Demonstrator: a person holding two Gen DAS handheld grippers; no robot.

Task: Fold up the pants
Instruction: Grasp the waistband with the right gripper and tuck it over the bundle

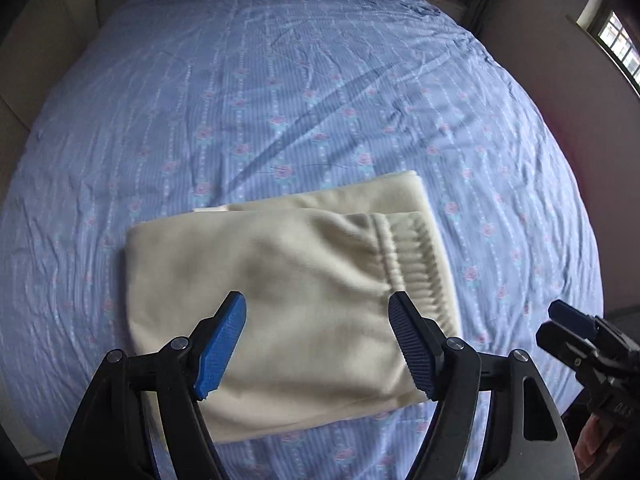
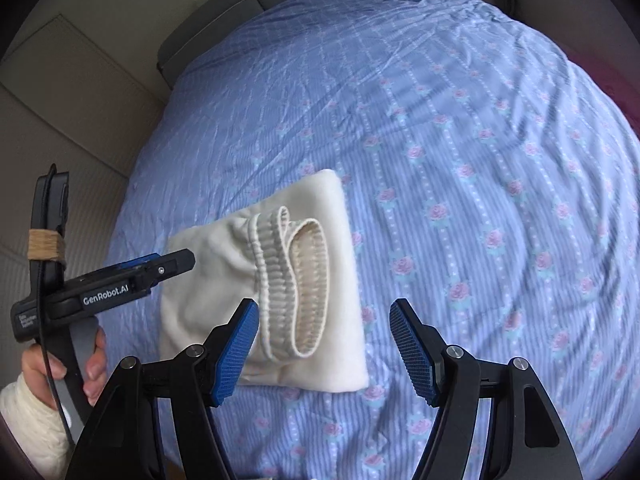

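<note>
Cream pants (image 1: 300, 272) lie folded into a compact stack on the blue rose-print bed sheet (image 1: 280, 100). Their ribbed elastic waistband (image 1: 416, 264) is on the right side of the top layer. My left gripper (image 1: 318, 298) hovers over the near part of the stack, open, its blue pads apart and pressing on nothing. In the right wrist view the pants (image 2: 336, 208) sit centre-left, with the waistband (image 2: 280, 280) looped open toward me. My right gripper (image 2: 324, 304) is open above the pants' right edge and the sheet (image 2: 480, 160). The left gripper (image 2: 176, 260) reaches in from the left.
A hand (image 2: 92, 360) with a white sleeve (image 2: 28, 420) holds the left gripper. The right gripper (image 1: 568, 320) shows at the right edge of the left wrist view. A grey headboard (image 2: 224, 12) stands at the bed's far end, with a window (image 1: 616, 40) to the right.
</note>
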